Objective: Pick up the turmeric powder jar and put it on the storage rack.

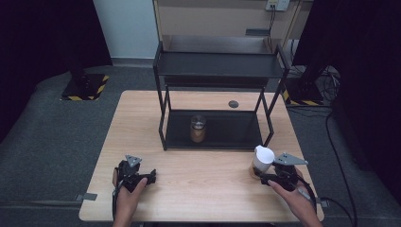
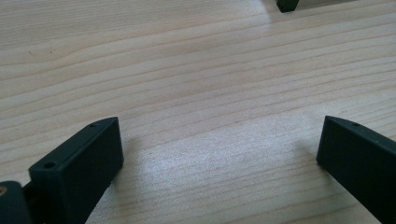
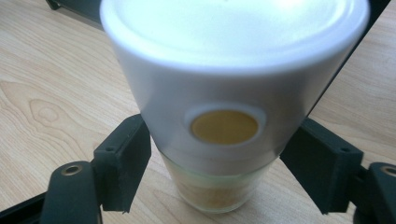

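A white-capped jar (image 3: 224,116) at the counter's (image 1: 198,175) five o'clock is being bracketed, seemingly ungripped, by the right gripper (image 3: 219,168) (left gripper (image 2: 219,158) spread, idle), so closing is likely being called for next.

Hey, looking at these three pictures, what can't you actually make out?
- Right gripper view: the base of the white-capped clear jar with tan powder is cut off by the bottom edge; whether the right gripper jaws touch it is unclear.
- High view: the small dark-lidded jar on the black metal rack is too small to read.
- Left gripper view: the left gripper body is cut off below.
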